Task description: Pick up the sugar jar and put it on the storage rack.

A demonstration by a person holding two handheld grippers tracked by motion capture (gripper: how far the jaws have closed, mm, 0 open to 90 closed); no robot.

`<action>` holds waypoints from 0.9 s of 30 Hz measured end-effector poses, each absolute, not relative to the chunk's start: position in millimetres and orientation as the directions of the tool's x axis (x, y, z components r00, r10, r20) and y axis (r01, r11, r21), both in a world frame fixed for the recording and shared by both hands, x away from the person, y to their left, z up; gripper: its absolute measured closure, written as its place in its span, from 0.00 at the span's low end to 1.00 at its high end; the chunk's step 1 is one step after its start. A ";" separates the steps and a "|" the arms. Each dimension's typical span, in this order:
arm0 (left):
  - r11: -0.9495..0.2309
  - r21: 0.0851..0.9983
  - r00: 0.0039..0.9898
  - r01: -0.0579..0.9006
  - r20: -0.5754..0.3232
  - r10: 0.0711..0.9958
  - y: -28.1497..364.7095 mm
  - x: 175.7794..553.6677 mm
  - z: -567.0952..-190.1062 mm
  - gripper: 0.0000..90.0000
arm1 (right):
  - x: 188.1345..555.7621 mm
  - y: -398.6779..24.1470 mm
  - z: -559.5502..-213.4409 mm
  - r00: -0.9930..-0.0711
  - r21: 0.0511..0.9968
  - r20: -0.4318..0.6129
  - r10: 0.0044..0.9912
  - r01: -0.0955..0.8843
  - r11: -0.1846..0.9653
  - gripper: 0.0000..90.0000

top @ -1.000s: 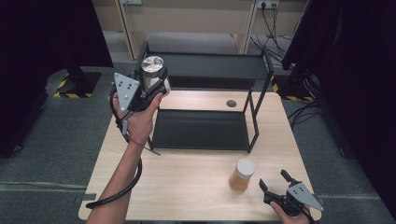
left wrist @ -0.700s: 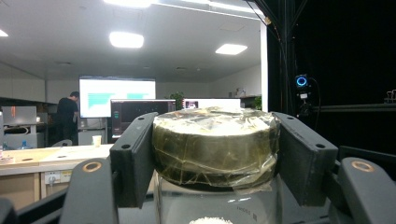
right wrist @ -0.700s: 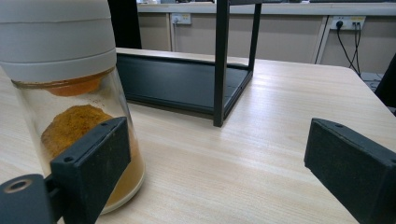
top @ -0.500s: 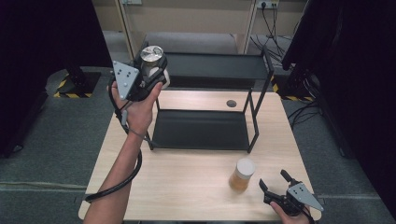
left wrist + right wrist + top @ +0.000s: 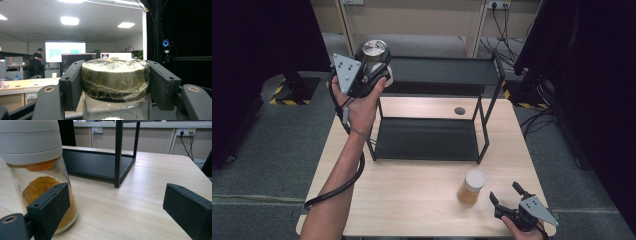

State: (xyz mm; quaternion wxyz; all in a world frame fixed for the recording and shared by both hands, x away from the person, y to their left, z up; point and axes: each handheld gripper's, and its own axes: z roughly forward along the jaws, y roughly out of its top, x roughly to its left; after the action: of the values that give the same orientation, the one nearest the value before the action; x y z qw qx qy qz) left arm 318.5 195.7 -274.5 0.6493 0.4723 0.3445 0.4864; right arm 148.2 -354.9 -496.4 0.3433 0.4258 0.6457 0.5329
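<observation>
Looking down from the high view, I note the left gripper raised at about 11 o'clock of the table, clamped on the metal lid of a glass jar beside the left end of the black rack's top shelf. At 5 o'clock the right gripper rests low over the table's near corner, jaws spread and empty. A spice jar with a pale lid stands on the table just beside it, at its 10 o'clock, apart from the jaws.

From the left gripper view, I confirm both jaws press the lid of the glass jar from 9 and 3 o'clock; the lid is wrapped in clear tape, and the clear body hangs below with white grains inside.

From the right gripper view, I record the jaws released and wide apart. The spice jar, holding orange powder, stands at 10 o'clock behind the nearer jaw; I cannot tell whether they touch. The rack sits at 12 o'clock.
</observation>
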 end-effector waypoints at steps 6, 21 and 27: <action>0.075 0.951 0.283 -0.299 0.013 0.959 194.4 327.6 -270.1 0.39 | 148.1 -355.2 -496.8 -0.402 0.981 0.012 0.916 0.182 0.068 0.08; 0.054 0.959 0.266 -0.279 0.023 0.964 193.4 350.3 -261.0 0.39 | 148.1 -355.4 -497.2 -0.404 0.981 0.010 0.915 0.180 0.068 0.08; 0.029 0.966 0.256 -0.258 0.040 0.966 193.3 360.5 -261.0 0.39 | 148.2 -355.6 -497.1 -0.404 0.981 0.011 0.915 0.180 0.068 0.08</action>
State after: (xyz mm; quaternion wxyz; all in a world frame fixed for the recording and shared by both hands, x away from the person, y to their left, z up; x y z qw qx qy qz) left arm 360.5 193.3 -261.0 0.6210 0.4925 0.3590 0.4928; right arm 148.2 -355.6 -497.1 0.3434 0.4241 0.6451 0.5348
